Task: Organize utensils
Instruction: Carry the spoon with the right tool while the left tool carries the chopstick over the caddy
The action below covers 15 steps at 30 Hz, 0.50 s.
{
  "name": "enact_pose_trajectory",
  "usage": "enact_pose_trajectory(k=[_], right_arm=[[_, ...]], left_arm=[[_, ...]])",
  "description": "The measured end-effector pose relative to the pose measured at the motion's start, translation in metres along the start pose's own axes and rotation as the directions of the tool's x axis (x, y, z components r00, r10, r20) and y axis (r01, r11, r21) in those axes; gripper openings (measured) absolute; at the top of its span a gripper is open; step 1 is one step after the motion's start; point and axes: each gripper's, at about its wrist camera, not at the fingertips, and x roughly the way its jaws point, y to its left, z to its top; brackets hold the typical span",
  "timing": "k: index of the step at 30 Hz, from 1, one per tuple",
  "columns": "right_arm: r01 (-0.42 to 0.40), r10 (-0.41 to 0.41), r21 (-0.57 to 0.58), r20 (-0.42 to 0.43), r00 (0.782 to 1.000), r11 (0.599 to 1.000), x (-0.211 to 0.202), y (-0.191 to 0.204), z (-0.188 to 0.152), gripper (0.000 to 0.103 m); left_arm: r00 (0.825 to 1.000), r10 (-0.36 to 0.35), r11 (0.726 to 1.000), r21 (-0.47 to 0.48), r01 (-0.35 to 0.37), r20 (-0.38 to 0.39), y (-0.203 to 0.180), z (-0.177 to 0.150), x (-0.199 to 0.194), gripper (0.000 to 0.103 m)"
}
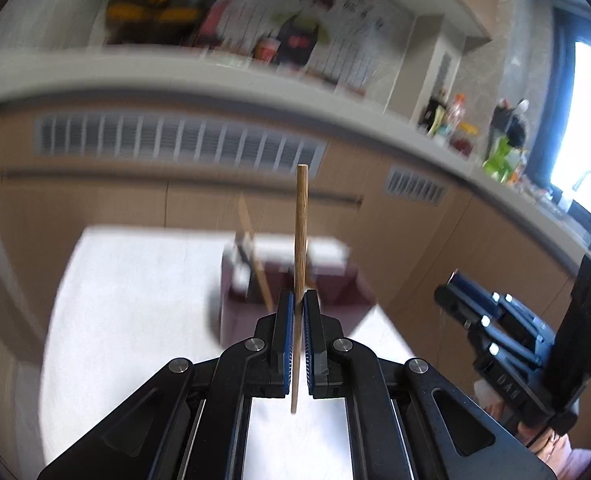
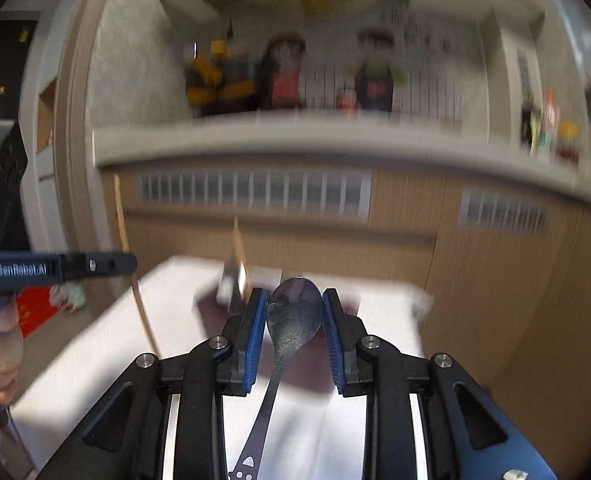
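Holding in my left hand-held gripper [image 1: 298,312] one upright wooden chopstick [image 1: 300,248] and in my right hand-held gripper [image 2: 294,320] one metal spoon [image 2: 293,320], both above the white table [image 1: 135,320] near the maroon utensil box [image 1: 335,292].

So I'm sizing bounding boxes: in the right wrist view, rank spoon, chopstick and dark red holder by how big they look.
1. Holder, though blurred and partly hidden.
2. Spoon, enlarged by nearness.
3. Chopstick: long but thinnest, crossed by the left gripper.
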Motion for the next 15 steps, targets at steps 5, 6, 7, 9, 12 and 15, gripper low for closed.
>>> enact_pose_trajectory(k=[5,6,7,9,12,15], right_arm=[[0.072,-0.054,-0.093,0.184,0.981,0.993,0.019,-0.001,0.064,0.025],[0.077,-0.057,-0.103,0.189,0.980,0.992,0.027,0.000,0.069,0.025],[0.083,-0.061,-0.108,0.190,0.980,0.991,0.036,0.000,0.073,0.025],[0.103,-0.079,-0.119,0.186,0.979,0.988,0.054,0.000,0.073,0.025],[0.102,-0.083,-0.127,0.146,0.986,0.987,0.076,0.000,0.064,0.025],[0.092,-0.080,-0.128,0.097,0.992,0.987,0.098,-0.001,0.050,0.025]], left_arm=[[0.992,-0.009,0.997,0.073,0.000,0.129,-0.014,0.057,0.000,0.005],[0.989,-0.008,0.996,0.084,-0.004,0.145,-0.015,0.063,0.005,0.005],[0.988,-0.003,0.996,0.088,-0.011,0.154,-0.014,0.067,0.010,0.005],[0.988,0.002,0.997,0.082,-0.015,0.154,-0.011,0.073,0.022,0.005],[0.991,-0.001,0.998,0.058,-0.007,0.135,0.002,0.076,0.043,0.005],[0.995,0.003,0.999,0.035,-0.007,0.100,0.013,0.074,0.068,0.005]])
